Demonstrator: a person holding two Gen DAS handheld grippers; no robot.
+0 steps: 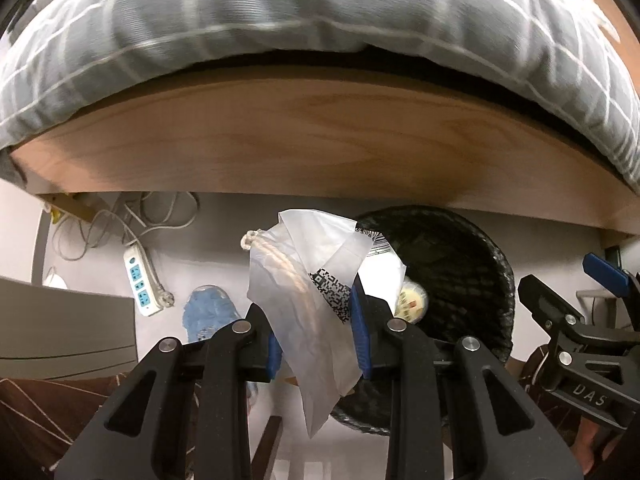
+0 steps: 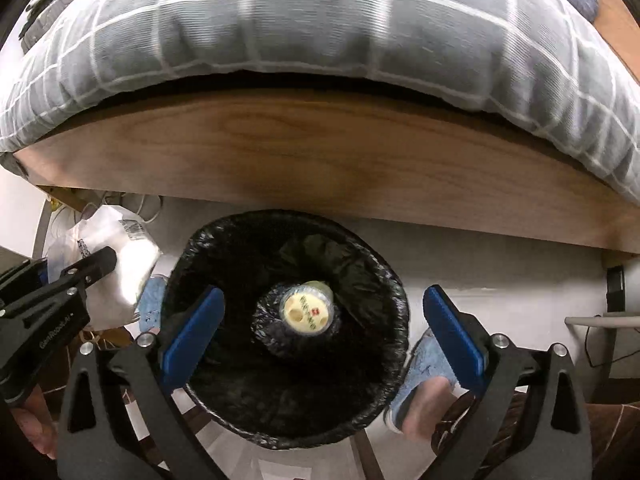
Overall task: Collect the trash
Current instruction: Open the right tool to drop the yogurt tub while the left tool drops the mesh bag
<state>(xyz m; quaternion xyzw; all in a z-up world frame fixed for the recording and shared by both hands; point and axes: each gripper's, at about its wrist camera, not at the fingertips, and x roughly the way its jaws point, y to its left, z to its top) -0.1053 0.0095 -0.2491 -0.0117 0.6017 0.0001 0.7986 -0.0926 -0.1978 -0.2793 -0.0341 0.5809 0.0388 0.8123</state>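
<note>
my left tool (image 1: 316, 330) squeezes a white plastic bag (image 1: 316, 296) just beside the black bin (image 2: 286, 328). the bag hides part of the bin rim. my right tool (image 2: 320, 336) is wide and holds nothing, right over the bin. a small cup (image 2: 307, 314) lies deep in the bin, its label too blurry to read.

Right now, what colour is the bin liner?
Black; the bin liner shows best in the right wrist view.
</note>
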